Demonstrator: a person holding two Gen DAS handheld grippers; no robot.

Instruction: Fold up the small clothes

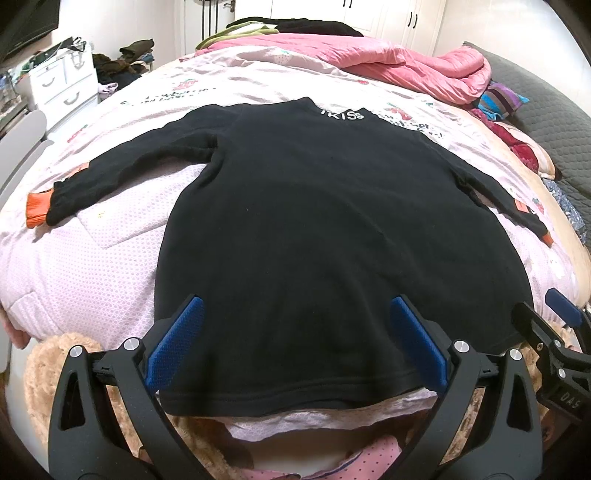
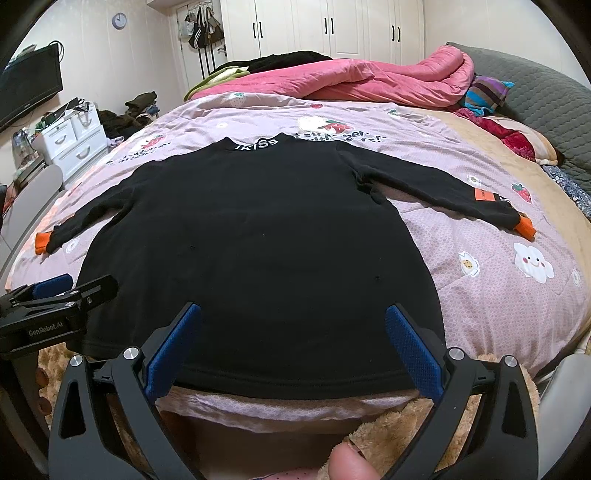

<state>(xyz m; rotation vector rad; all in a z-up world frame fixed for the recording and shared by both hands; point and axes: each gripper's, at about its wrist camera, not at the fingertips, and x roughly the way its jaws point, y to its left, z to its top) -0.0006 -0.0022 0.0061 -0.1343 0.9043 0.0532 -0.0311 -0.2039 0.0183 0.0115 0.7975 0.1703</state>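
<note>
Nearest the cameras, both handheld grippers hover side by side over the hem of a black long-sleeved top (image 1: 314, 221) that lies flat on a bed. The left gripper (image 1: 295, 343) has its blue-padded fingers (image 1: 177, 339) spread wide apart, one on each side of the hem's left half, gripping nothing. The right gripper (image 2: 293, 347) is likewise spread wide over the hem's right half, its blue pads (image 2: 413, 350) apart and empty. Each gripper shows at the edge of the other's view. Below the hem, the near edge of the pink patterned bedspread (image 2: 480, 295) hangs over a tan fuzzy fabric (image 2: 388, 428). The top is spread out with its hem toward the cameras and its collar away, white lettering printed on the collar (image 2: 257, 144). Both sleeves stretch outward, each ending in an orange cuff (image 2: 526, 228), and the right sleeve carries a small orange patch (image 2: 481, 193). Farther back, a crumpled pink quilt (image 2: 351, 79) lies across the bed, with a striped cloth (image 2: 485, 94) and a grey pillow (image 2: 546, 99) at the right. At the left stands a white drawer unit (image 2: 74, 144), and white wardrobe doors (image 2: 328, 26) line the far wall.
</note>
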